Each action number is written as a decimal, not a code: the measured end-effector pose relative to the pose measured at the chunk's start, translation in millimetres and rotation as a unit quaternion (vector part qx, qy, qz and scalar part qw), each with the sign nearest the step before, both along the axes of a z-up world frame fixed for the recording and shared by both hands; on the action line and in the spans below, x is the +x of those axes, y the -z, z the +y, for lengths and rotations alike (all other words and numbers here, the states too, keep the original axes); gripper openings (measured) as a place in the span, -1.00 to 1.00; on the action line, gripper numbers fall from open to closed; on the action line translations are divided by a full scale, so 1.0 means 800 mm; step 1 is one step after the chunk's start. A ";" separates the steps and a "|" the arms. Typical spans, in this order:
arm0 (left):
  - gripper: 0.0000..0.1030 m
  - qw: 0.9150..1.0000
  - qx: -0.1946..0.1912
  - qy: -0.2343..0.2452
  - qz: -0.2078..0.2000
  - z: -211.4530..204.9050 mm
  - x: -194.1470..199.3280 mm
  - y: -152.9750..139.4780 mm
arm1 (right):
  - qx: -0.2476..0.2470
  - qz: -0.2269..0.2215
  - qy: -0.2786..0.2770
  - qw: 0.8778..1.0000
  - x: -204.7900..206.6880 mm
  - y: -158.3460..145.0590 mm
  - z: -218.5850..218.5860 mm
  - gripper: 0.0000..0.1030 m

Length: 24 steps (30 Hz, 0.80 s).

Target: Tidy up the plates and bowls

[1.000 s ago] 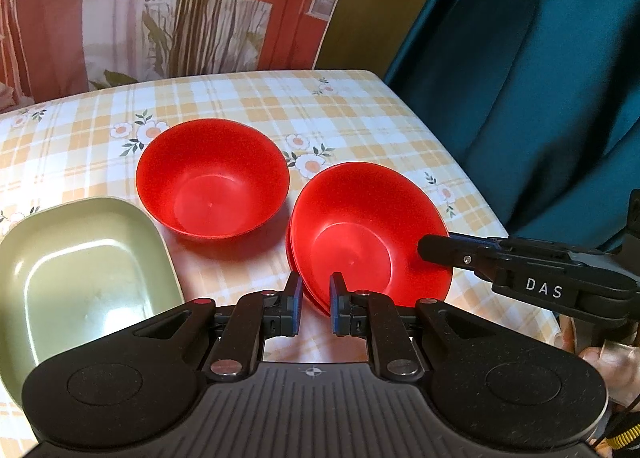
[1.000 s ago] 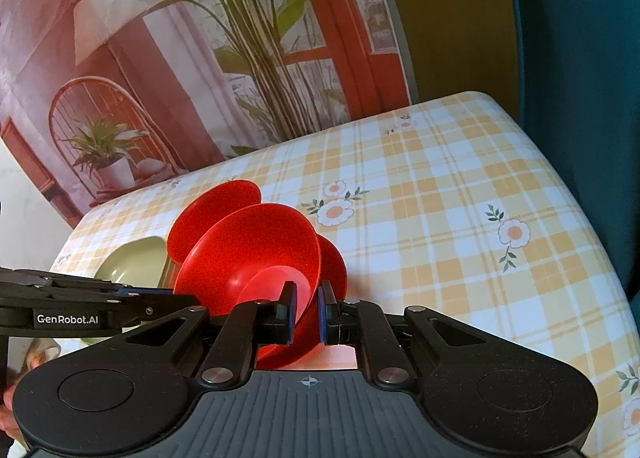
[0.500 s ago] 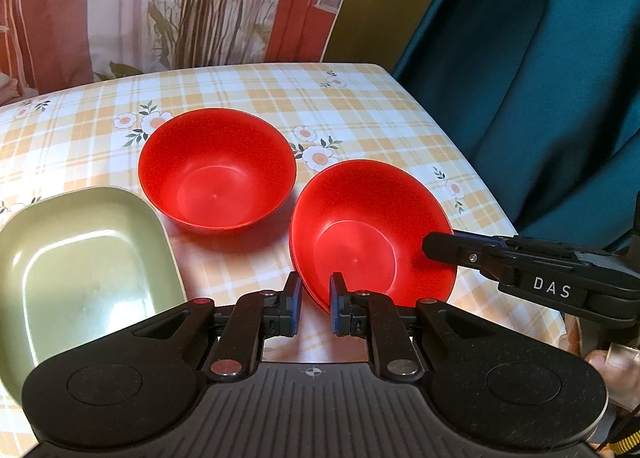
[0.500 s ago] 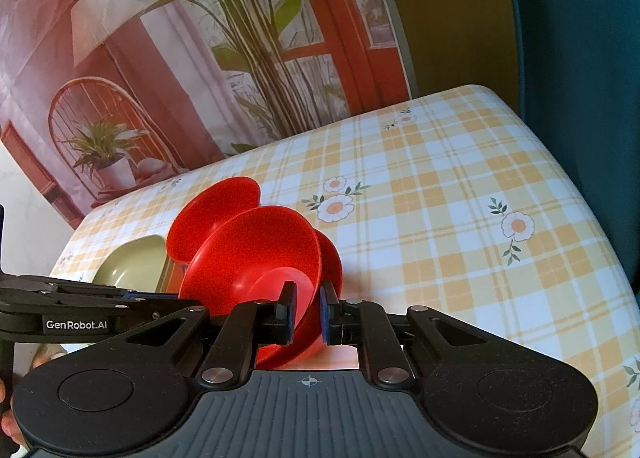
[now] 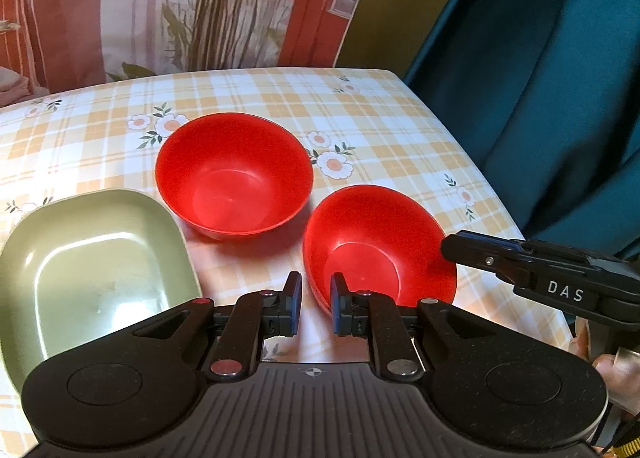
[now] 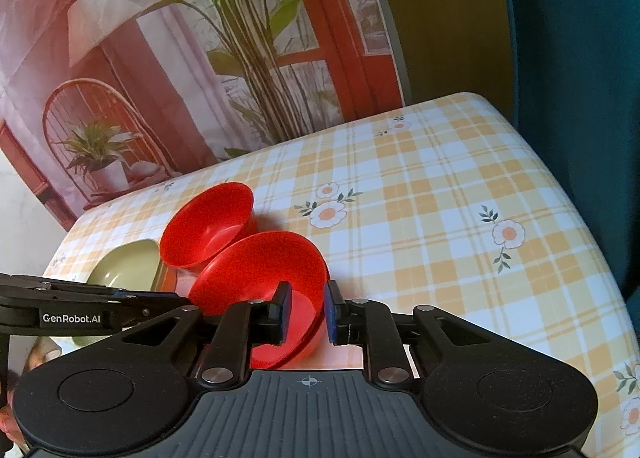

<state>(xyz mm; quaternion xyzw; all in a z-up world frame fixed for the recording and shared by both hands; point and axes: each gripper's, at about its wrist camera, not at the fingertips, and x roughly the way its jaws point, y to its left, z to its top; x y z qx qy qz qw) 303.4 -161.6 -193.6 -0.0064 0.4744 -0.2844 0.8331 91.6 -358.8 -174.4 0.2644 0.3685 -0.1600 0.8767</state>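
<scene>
My right hand-held gripper straddled the near bowl's rim at lower center, jaws slightly apart, not clamped. My left hand-held gripper hung narrowly open, holding nothing. Farther up the desk sat a second bowl; a green plate lay lower left.

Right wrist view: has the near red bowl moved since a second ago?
Yes. The near red bowl has sunk and tilted flatter: its far rim stood level with the daisy print on the tablecloth and now lies below it.

Two close wrist views, shared table
</scene>
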 end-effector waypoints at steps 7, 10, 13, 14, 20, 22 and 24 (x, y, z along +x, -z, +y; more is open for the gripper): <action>-0.69 1.000 -0.005 -0.007 -0.012 0.010 0.009 -0.015 | -0.008 -0.004 -0.005 1.000 0.007 -0.006 -0.001 -0.66; -0.69 1.000 -0.007 -0.012 -0.023 0.018 0.019 -0.027 | -0.012 -0.008 -0.010 1.000 0.016 -0.011 -0.001 -0.66; -0.69 0.999 -0.009 -0.023 -0.036 0.030 0.034 -0.042 | -0.017 -0.014 -0.015 1.000 0.028 -0.017 -0.001 -0.66; -0.69 0.999 -0.010 -0.028 -0.040 0.033 0.038 -0.046 | -0.019 -0.017 -0.017 1.000 0.032 -0.019 -0.001 -0.66; -0.69 0.996 -0.013 -0.066 -0.054 0.051 0.073 -0.068 | -0.023 -0.030 -0.034 0.999 0.064 -0.028 0.003 -0.66; -0.69 0.995 -0.019 -0.079 -0.050 0.056 0.085 -0.071 | -0.024 -0.032 -0.039 0.998 0.075 -0.029 0.005 -0.66; -0.69 0.995 -0.019 -0.086 -0.047 0.059 0.098 -0.070 | -0.021 -0.032 -0.042 0.998 0.086 -0.027 0.006 -0.66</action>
